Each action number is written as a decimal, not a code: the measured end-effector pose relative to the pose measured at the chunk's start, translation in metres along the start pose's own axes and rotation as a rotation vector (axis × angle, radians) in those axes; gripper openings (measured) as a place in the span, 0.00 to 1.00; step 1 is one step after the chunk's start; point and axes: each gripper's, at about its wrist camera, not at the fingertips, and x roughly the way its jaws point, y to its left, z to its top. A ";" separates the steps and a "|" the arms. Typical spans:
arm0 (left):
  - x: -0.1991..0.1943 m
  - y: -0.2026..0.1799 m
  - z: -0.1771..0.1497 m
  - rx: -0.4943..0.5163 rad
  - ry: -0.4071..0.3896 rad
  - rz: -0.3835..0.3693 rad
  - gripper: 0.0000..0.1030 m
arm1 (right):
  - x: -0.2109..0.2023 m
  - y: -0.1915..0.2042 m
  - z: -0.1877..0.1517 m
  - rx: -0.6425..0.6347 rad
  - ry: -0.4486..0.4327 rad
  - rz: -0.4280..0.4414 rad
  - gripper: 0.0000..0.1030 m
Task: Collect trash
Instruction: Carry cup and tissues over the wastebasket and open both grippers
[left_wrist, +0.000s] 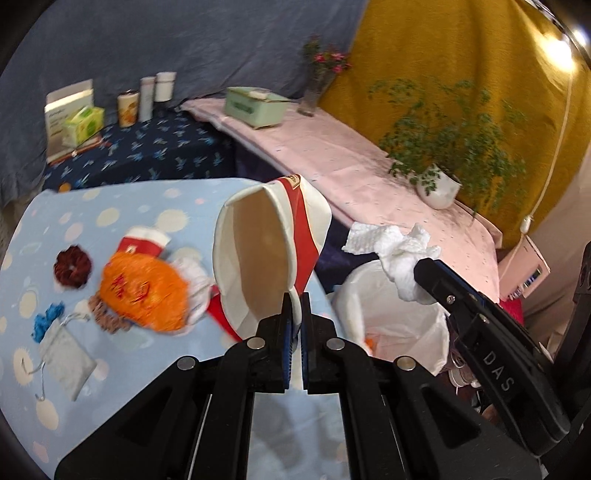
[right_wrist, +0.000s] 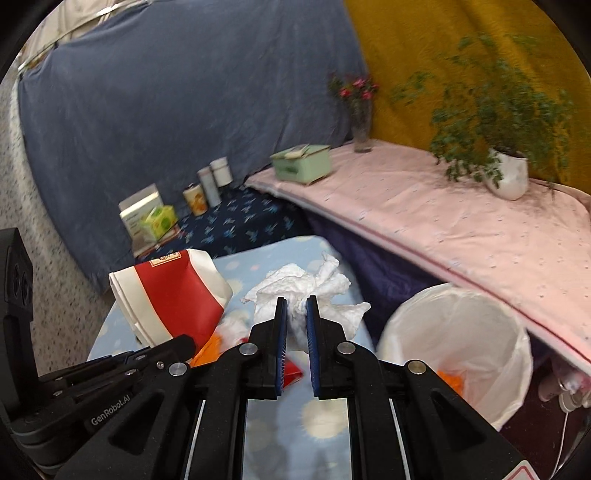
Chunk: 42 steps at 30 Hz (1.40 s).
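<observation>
My left gripper (left_wrist: 294, 301) is shut on the rim of a flattened red-and-white paper cup (left_wrist: 264, 251), lifted above the light blue dotted table (left_wrist: 110, 369). My right gripper (right_wrist: 295, 308) is shut on a crumpled white tissue (right_wrist: 314, 286), also raised. In the left wrist view the tissue (left_wrist: 395, 247) hangs over the white-lined trash bin (left_wrist: 354, 295) with the right gripper (left_wrist: 421, 271) beside it. The cup (right_wrist: 173, 295) and the bin (right_wrist: 480, 332), with orange scraps inside, show in the right wrist view. An orange wrapper (left_wrist: 144, 291) and another red-and-white cup (left_wrist: 142, 240) lie on the table.
A dark red scrunchie (left_wrist: 72, 266), a blue scrap (left_wrist: 46, 319) and a grey drawstring pouch (left_wrist: 68, 356) lie at the table's left. Behind stand a pink-covered shelf (left_wrist: 332, 155) with a potted plant (left_wrist: 439, 184), a green box (left_wrist: 255, 105), a flower vase (left_wrist: 317, 88) and tins (left_wrist: 127, 109).
</observation>
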 end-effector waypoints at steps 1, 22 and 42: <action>0.002 -0.008 0.001 0.013 -0.001 -0.008 0.03 | -0.003 -0.008 0.002 0.011 -0.007 -0.011 0.10; 0.063 -0.140 -0.003 0.208 0.106 -0.183 0.03 | -0.027 -0.138 -0.010 0.208 -0.029 -0.179 0.10; 0.086 -0.151 -0.003 0.234 0.113 -0.156 0.40 | -0.019 -0.159 -0.009 0.232 -0.030 -0.224 0.26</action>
